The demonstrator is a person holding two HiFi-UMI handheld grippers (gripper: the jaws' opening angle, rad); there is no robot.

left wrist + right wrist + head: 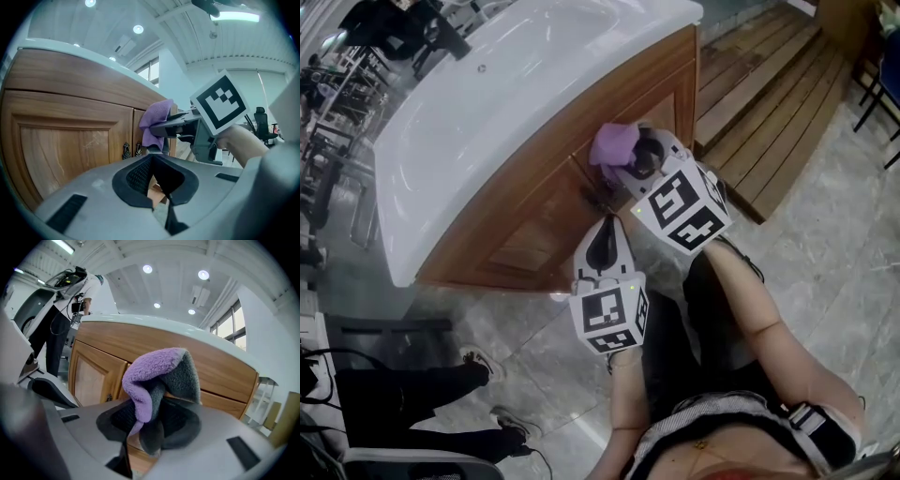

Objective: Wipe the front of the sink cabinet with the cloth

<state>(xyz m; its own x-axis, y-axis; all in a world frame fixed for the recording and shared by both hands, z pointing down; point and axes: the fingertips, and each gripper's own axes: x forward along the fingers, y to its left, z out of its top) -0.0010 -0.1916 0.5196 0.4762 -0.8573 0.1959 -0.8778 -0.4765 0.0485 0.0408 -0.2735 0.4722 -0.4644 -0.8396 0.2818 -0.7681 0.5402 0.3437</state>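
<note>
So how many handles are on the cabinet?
2: one handle left of the door seam, the other right of it, both below the cloth. Others may be hidden.

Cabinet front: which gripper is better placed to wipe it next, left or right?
Right. The right gripper is shut on the purple cloth, held close to the cabinet front. The left gripper is shut on nothing and sits further back.

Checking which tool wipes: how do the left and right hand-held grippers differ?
The right hand-held gripper is shut on the purple-and-grey fleece cloth; the left hand-held gripper is shut on nothing. The right is up at the wooden cabinet front; the left sits lower, behind it. Both face the cabinet.
</note>
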